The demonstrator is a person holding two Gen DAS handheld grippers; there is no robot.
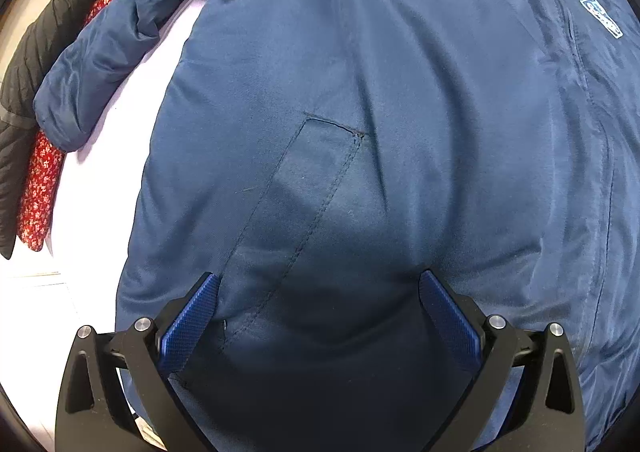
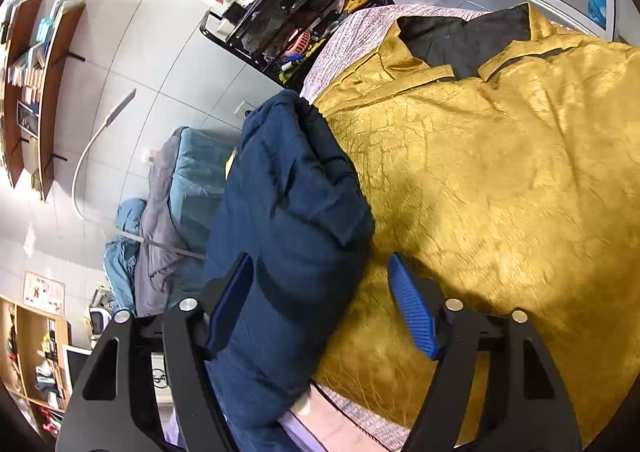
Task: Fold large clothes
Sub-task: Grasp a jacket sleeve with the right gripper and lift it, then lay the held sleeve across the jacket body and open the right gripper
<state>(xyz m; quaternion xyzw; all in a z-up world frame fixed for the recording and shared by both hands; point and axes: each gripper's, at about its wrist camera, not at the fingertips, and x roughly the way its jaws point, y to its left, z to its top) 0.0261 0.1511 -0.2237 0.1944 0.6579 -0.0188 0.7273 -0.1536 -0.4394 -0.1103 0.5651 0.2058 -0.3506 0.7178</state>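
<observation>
A large navy blue padded jacket (image 1: 360, 91) lies flat and fills the left wrist view, with a stitched pocket flap (image 1: 312, 179), a small logo patch (image 1: 602, 16) at the upper right and one sleeve (image 1: 100, 67) stretched out to the left. My left gripper (image 1: 318, 284) is open, its fingers spread over the jacket's lower body near the pocket. In the right wrist view the jacket's other sleeve (image 2: 288, 236) runs between the fingers of my right gripper (image 2: 322, 272), which is open around it with the left pad against the fabric.
A black quilted coat (image 1: 44, 63) and a red floral garment (image 1: 38, 187) lie at the left on the white surface (image 1: 96, 211). A mustard-yellow garment (image 2: 500, 191) with black lining lies right of the sleeve. A black wire rack (image 2: 304, 11) and a blue-grey coat pile (image 2: 176, 203) stand behind.
</observation>
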